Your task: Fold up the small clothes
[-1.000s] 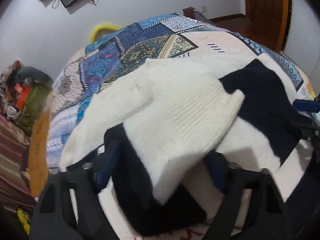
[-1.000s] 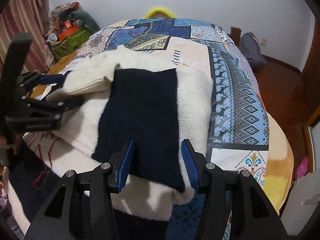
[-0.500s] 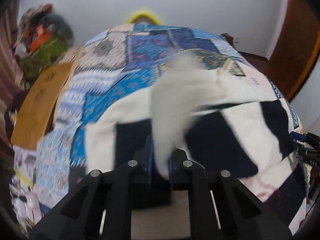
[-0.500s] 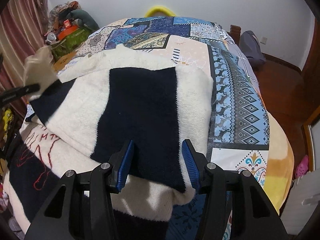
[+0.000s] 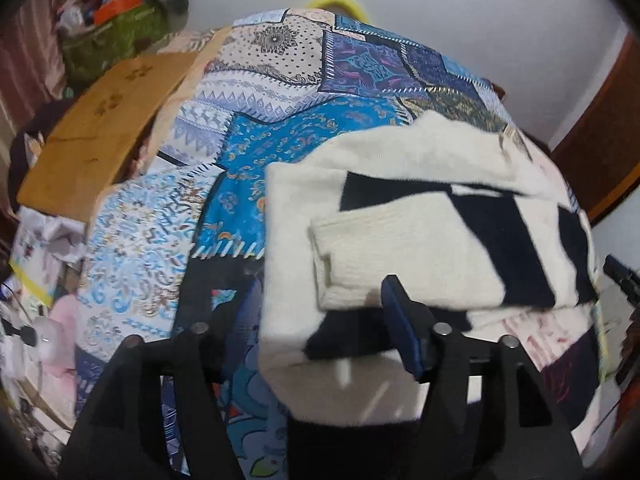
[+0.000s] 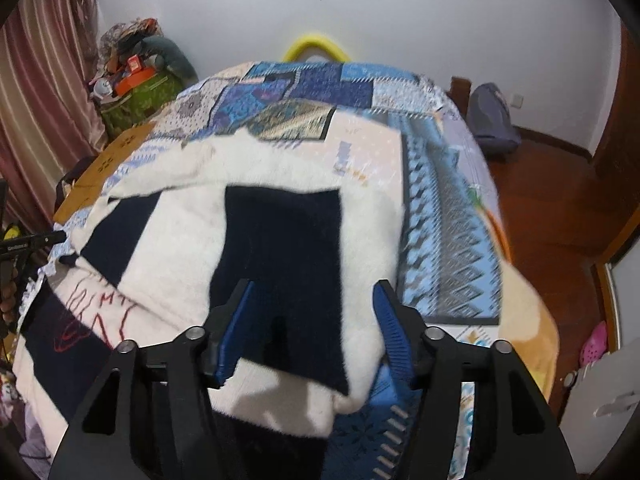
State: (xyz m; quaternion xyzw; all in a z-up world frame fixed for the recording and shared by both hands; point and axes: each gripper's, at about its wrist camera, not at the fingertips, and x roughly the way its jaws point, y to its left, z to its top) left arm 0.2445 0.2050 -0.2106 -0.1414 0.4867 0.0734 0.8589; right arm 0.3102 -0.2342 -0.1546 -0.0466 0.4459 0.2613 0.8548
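Both the left gripper (image 5: 326, 316) and right gripper (image 6: 312, 330), jaws just spread and apparently pinching nothing, hover over the cream-and-navy sweater (image 6: 280, 232), folded on a patchwork quilt (image 5: 248, 136) near a white wall (image 6: 440, 12).

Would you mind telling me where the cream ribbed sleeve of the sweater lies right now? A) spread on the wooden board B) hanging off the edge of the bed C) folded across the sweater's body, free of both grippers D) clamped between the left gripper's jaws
C: the cream sleeve lies flat across the sweater, and the left gripper has open jaws with no cloth pinched.
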